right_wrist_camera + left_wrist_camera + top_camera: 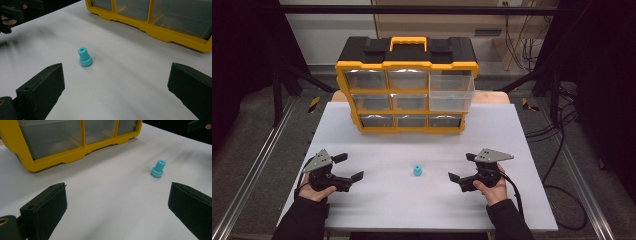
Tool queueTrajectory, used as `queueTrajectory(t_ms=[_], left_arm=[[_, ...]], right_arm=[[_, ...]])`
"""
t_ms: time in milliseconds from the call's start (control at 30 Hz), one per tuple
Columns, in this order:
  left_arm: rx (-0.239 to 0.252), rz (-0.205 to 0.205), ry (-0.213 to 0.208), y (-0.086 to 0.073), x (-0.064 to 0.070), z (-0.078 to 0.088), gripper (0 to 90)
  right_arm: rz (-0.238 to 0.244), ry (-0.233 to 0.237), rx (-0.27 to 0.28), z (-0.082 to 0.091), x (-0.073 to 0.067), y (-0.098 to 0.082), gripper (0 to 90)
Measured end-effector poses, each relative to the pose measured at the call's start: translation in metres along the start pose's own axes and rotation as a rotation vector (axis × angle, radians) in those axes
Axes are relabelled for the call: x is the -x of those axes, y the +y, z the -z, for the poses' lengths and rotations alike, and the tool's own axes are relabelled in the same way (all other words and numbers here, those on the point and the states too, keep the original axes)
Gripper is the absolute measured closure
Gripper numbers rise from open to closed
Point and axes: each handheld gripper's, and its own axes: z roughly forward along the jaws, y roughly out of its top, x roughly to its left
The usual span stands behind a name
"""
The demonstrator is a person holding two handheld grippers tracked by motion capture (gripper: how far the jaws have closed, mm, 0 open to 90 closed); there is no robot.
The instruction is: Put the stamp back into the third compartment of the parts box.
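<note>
The yellow organizer (407, 90) sat at the back of the white tabletop (377, 200), one top drawer (452, 92) pulled out. Both my left hand-held gripper (348, 167) and right hand-held gripper (462, 167) were wide open, empty. Between them stood the little blue plug (418, 171), upright; looked light, rubbery, kinda tippy, so I'd have pinched its narrow neck.

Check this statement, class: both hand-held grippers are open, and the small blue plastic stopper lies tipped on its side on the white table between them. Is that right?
One detail is wrong. The small blue plastic stopper stands upright on its wider base, hole facing up, as the right gripper view shows. The rest holds: the left hand-held gripper and right hand-held gripper are open, with the stopper on the white table between them.
</note>
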Motion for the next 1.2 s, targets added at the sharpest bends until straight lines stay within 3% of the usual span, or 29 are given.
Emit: queueTrajectory(t_ms=[1200], left_arm=[[-0.011,-0.007,0.002,-0.001,0.001,-0.002,1.8]], right_arm=[[0.035,0.011,-0.050,-0.024,-0.018,0.012,2.0]])
